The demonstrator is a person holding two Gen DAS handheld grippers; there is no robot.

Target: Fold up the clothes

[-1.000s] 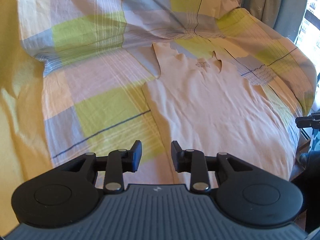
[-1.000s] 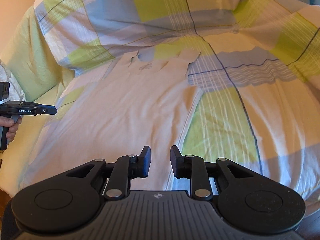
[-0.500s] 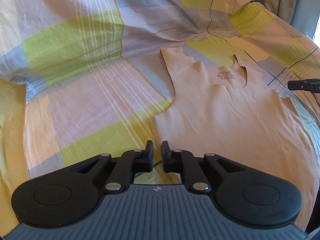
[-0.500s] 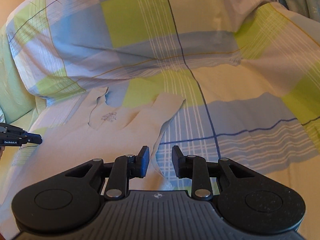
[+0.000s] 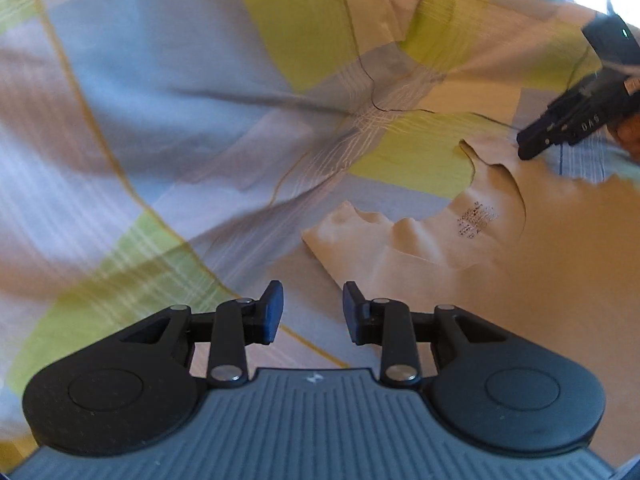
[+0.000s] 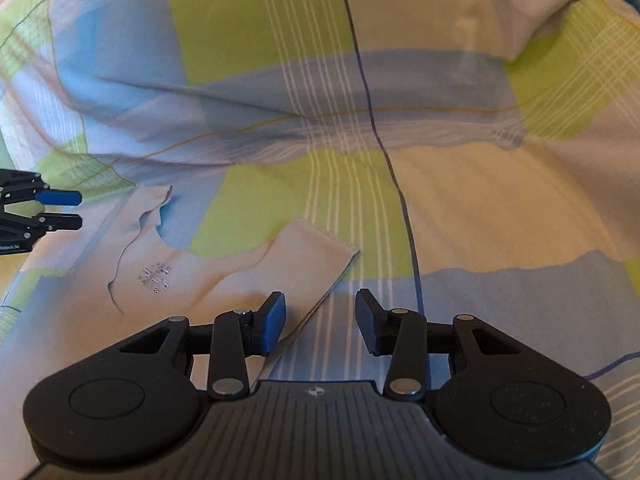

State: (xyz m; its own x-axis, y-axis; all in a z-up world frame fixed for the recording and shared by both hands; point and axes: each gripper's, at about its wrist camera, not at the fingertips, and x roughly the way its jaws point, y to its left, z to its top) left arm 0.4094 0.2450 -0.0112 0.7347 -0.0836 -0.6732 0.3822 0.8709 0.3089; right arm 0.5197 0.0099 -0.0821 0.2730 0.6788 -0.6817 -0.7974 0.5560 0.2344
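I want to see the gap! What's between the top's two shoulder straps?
In the right wrist view, only bare checked bedsheet shows between the beige sleeveless top's straps.

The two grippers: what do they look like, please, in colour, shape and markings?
Both match. The left gripper and right gripper have black linkage arms with silver pivot pins, blue-faced fingers, round black side housings and a ribbed grey body bearing a small white logo.

Count: 1 tank top [image 5: 500, 280], with 2 shoulder straps and 1 printed label inside the neck. 1 checked bedsheet [image 5: 200, 120] under it. 2 grippers in view: left gripper [image 5: 312, 312], right gripper [image 6: 320, 320], 2 fingers each. Part of 1 hand [image 5: 630, 138] showed.
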